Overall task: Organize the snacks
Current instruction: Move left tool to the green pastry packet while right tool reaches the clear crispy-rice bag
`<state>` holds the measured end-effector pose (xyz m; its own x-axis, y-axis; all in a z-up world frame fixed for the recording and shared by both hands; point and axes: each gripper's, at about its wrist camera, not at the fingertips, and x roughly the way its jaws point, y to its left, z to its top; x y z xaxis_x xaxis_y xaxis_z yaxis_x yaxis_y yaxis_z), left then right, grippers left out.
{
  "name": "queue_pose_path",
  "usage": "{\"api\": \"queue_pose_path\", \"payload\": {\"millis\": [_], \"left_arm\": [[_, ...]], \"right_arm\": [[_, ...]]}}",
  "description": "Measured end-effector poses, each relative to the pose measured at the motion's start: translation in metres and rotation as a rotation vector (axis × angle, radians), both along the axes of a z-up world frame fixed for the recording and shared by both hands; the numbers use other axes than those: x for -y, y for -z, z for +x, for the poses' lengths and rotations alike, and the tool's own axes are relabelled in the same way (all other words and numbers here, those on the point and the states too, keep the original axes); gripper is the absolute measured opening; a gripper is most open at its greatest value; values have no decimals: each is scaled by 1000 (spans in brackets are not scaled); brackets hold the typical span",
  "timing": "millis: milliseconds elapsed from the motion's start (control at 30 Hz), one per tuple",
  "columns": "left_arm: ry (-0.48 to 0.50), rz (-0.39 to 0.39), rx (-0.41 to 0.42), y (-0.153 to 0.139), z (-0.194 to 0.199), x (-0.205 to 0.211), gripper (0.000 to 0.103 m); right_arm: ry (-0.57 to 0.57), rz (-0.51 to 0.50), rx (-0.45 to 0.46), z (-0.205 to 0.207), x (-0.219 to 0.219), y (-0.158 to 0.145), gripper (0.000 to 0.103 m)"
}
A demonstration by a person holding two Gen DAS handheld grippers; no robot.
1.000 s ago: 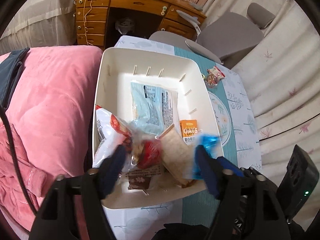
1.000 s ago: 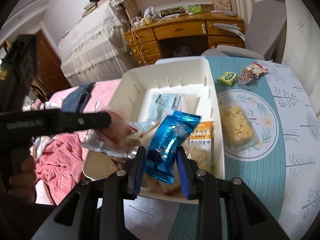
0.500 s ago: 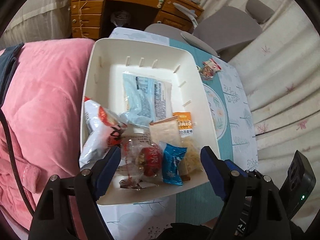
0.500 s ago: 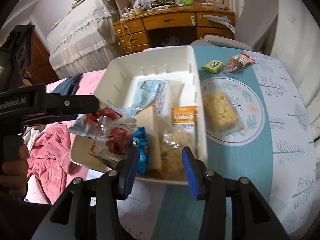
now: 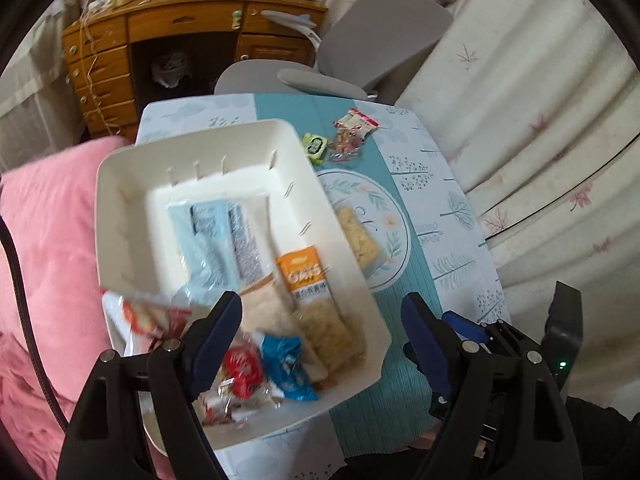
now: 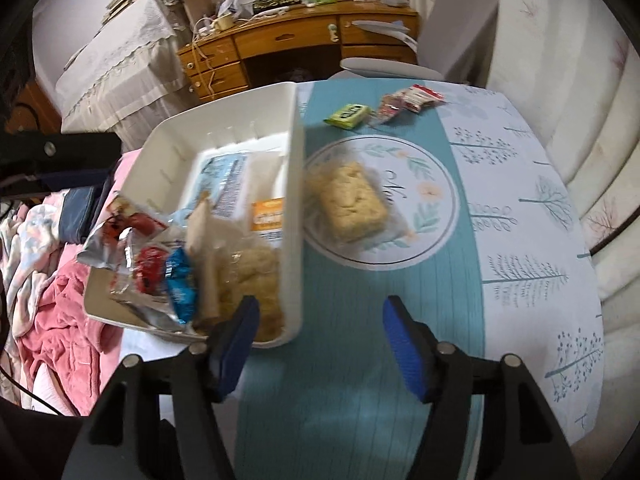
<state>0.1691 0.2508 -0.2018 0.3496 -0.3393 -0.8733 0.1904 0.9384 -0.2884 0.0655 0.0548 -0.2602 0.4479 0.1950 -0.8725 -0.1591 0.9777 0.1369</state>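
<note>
A white bin (image 5: 120, 216) (image 6: 294, 168) on the table's left side holds several snacks: a blue packet (image 5: 286, 362) (image 6: 180, 280), a red-wrapped one (image 5: 240, 368) (image 6: 150, 270), an orange oats pack (image 5: 304, 272) (image 6: 268, 220), a pale blue bag (image 5: 216, 232) and a crispy bar (image 5: 332, 332). My left gripper (image 5: 320, 340) is open and empty above the bin's near end. My right gripper (image 6: 320, 336) is open and empty over the table, right of the bin. A wrapped yellow cake (image 6: 350, 200) (image 5: 358, 236), a green packet (image 6: 347, 115) (image 5: 315, 146) and a red-white candy bag (image 6: 408, 104) (image 5: 352, 132) lie on the table.
The teal and white tablecloth (image 6: 520, 208) covers a small table. A pink quilt (image 5: 48, 248) lies left of it. A wooden desk (image 6: 296, 44) and a grey chair (image 5: 380, 32) stand behind. A cream curtain (image 5: 540, 120) hangs at right.
My right gripper let go of the blue packet into the bin, opened wide and swung right over the table. My left gripper drew back and turned right.
</note>
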Motion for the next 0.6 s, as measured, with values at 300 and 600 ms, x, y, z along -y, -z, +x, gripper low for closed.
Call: {"api": "queue_pose_path", "payload": {"millis": [300, 600], "left_arm": [[57, 95, -28, -7, 57, 47, 81], [130, 116, -101, 2, 126, 89, 81]], "right_arm": [[-20, 14, -6, 29, 26, 17, 70], [-137, 5, -5, 57, 31, 39, 70]]}}
